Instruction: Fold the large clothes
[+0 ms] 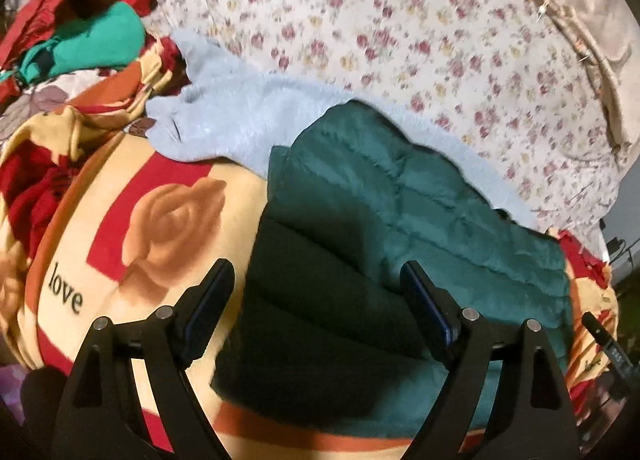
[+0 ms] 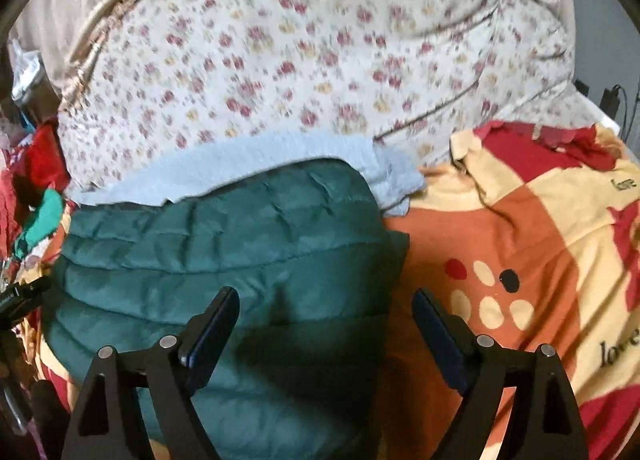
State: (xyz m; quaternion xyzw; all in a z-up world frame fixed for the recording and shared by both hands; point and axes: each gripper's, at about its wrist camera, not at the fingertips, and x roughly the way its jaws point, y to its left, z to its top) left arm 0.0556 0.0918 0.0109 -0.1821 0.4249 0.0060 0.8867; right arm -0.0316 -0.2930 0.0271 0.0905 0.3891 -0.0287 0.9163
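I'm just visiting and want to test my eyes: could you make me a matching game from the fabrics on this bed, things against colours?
Things:
1. puffer jacket
2. fleece garment
3. bedsheet
4. blanket with "love"

Colours:
A. cream with small pink flowers
B. dark green
C. yellow, red and orange
D. pale blue

Pairs: 1-B, 2-D, 3-A, 4-C

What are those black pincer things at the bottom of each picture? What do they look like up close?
Those are two handheld grippers. The left gripper and right gripper look alike: matte black angular arms with triangular cut-outs, round silver pivot pins, and two flat fingers lined with dark blue pads. No cables, sleeves or markings show on them.
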